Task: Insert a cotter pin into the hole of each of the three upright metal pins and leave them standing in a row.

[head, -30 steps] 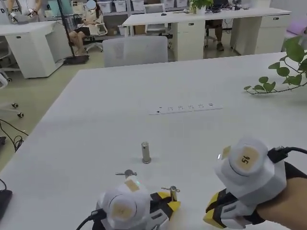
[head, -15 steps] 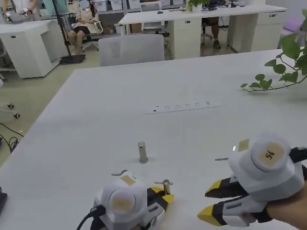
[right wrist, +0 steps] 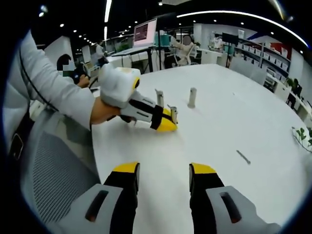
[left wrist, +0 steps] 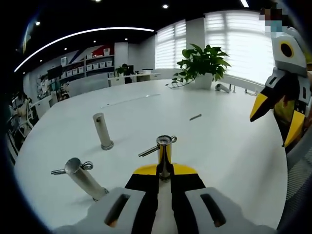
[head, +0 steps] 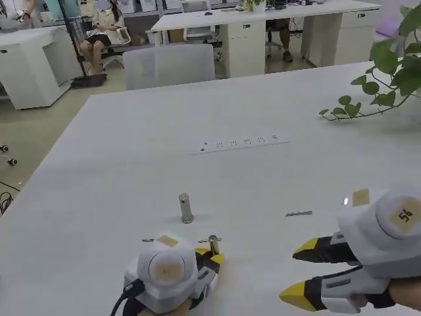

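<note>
1 metal pin (left wrist: 165, 151) stands upright, pinched at its base by the yellow-tipped jaws of the left gripper (left wrist: 165, 171), and a cotter pin (left wrist: 147, 150) passes through its head. Just left of those jaws a second pin (left wrist: 82, 176) carries another cotter pin (left wrist: 57, 171); in the head view the gripper's body hides most of this pin. Ahead and to the left stands a bare pin (left wrist: 102, 130), its hole too small to make out. Farther ahead, slightly right, a loose cotter pin (left wrist: 195, 117) lies flat on the white table (head: 131, 145), also ahead and right of the right gripper (right wrist: 165, 170). That gripper's jaws are spread around nothing, and the head view's edge cuts off its body.
</note>
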### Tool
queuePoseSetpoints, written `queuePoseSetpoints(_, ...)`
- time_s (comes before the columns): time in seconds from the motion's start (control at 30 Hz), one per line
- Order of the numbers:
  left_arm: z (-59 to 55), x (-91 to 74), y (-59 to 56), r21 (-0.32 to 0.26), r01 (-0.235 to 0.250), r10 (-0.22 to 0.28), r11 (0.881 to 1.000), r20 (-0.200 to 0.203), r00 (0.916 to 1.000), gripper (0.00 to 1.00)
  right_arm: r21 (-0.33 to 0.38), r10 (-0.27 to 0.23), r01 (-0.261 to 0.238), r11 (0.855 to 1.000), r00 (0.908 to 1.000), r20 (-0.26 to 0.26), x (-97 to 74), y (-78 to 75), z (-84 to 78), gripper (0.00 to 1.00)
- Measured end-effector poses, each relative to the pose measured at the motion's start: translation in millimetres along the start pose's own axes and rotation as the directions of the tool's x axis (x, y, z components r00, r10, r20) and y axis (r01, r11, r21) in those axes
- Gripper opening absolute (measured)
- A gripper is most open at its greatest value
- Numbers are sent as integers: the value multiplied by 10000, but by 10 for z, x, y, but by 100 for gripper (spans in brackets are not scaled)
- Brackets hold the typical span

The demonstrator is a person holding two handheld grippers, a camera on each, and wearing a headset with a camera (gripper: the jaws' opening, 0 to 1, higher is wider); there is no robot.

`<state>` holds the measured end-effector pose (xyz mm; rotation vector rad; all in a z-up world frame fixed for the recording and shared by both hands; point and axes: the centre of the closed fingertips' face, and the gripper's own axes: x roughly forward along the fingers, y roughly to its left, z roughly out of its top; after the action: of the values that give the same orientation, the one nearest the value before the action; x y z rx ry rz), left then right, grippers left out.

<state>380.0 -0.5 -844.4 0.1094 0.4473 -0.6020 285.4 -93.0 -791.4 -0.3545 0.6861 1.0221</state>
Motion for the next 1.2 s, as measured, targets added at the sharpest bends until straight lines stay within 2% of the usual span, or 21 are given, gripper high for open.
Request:
queuePoseSetpoints(0.3, 23, 129, 61, 58, -287, 287, 9996, -38, 9996, 6, 119, -230, 230, 9997, 9997, -7, -86, -72, -48, 42)
queuePoseSetpoints(0.43, -9, 124, 70, 215, -301, 303, 9993, -118, 9995, 6, 155, -265, 265, 9995, 9996, -8, -88, -74, -64, 42)
queuePoseSetpoints(0.63, -42, 132, 97, 16, -265, 265, 9996, -74, 9996, 6, 159, -225, 225, 9996, 9997, -6, -52, -48, -77, 42)
queuePoseSetpoints(0.77, -56, 131, 103, 226, -275, 277, 9994, -69, 9996, 7, 166, -215, 215, 9996, 9998, -9, -35, -50, -80, 41)
queuePoseSetpoints(0.97, -58, 108, 167, 248, -352, 354, 9991, -74, 9993, 7, 156, -180, 180, 9997, 9998, -22, -20, -38, -82, 41)
queuePoseSetpoints(1.2, -56, 101, 174, 389, -349, 353, 9986, -101, 9993, 7, 158, -170, 170, 9997, 9999, -14, -13, -36, -69, 41)
